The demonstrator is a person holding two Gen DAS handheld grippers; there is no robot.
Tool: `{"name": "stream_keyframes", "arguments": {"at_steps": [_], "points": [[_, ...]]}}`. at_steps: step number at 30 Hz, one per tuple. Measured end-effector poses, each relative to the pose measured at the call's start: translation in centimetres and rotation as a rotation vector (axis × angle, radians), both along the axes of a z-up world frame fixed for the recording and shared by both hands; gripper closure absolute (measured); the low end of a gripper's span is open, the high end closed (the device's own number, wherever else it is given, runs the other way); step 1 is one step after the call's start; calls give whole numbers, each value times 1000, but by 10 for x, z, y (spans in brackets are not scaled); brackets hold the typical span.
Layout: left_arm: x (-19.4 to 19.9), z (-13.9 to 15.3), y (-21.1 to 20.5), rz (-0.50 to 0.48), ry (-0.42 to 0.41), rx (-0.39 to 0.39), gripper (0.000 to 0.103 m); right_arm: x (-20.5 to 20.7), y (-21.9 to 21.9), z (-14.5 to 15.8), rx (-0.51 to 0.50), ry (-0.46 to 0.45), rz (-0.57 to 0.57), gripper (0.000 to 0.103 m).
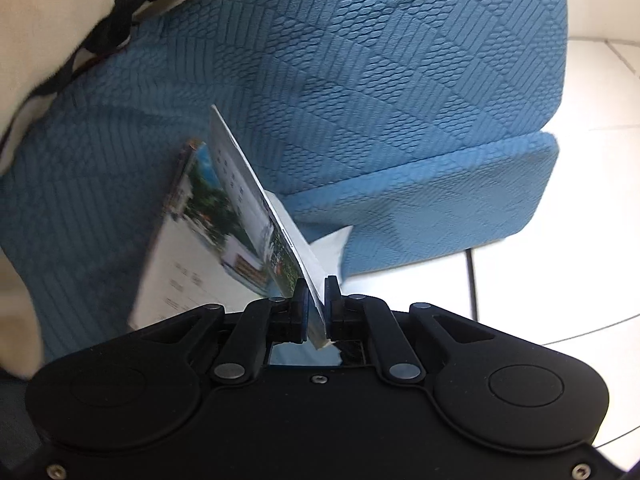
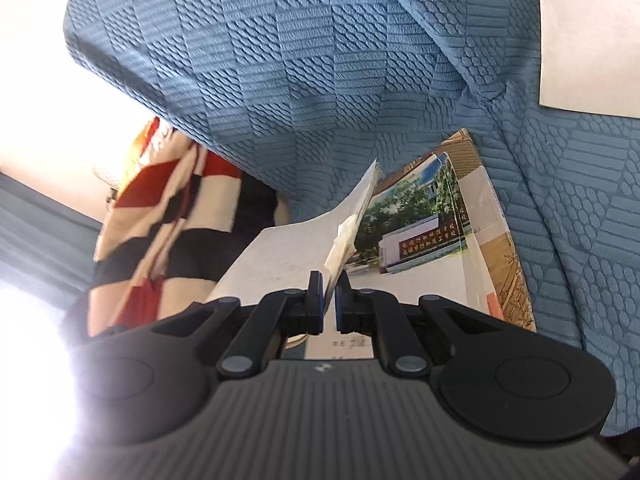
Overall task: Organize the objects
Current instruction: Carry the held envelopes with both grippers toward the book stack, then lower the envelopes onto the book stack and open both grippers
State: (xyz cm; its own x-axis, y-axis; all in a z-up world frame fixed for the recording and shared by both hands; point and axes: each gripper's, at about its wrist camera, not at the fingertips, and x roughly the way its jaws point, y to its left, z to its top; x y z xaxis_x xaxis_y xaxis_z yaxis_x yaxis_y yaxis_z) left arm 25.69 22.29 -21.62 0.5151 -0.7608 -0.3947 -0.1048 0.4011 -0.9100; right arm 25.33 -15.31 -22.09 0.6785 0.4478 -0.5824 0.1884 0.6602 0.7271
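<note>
My left gripper (image 1: 317,286) is shut on the lower edge of a thin photo booklet (image 1: 256,192), which stands edge-on above the blue sofa seat (image 1: 360,80). A second booklet with a photo cover (image 1: 192,248) lies flat on the seat to its left. In the right wrist view my right gripper (image 2: 329,280) is shut on a white, slightly curled booklet page (image 2: 280,256). Beside it a photo-cover booklet (image 2: 420,232) rests on a brown-covered one (image 2: 508,264) on the sofa. I cannot tell whether both grippers hold the same booklet.
A white sheet (image 2: 588,40) lies on the sofa at upper right. A red, black and cream checked cloth (image 2: 168,220) hangs at the left. Cream fabric with black trim (image 1: 60,20) is at upper left. White tiled floor (image 1: 580,200) lies past the sofa's edge.
</note>
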Motion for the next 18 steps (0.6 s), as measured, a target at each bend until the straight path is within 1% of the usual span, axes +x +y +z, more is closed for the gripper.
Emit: {"name": "stream_keyframes", "arguments": {"at_steps": [3, 5, 8, 9, 11, 14, 18], "points": [[3, -3, 1, -20, 2, 62, 97, 5, 10, -6, -49, 9, 11, 94], [4, -4, 1, -25, 1, 124, 97, 6, 17, -9, -86, 8, 20, 94], [4, -3, -4, -41, 0, 232, 97, 7, 25, -15, -110, 10, 25, 94], [4, -4, -5, -43, 1, 252, 97, 7, 27, -17, -120, 11, 25, 94], [5, -7, -7, -48, 12, 276, 97, 6, 32, -22, -135, 21, 31, 94], [5, -12, -10, -52, 29, 334, 97, 5, 38, -30, -160, 35, 36, 94], [4, -24, -13, -73, 65, 350, 97, 3, 41, -39, -168, 59, 29, 94]]}}
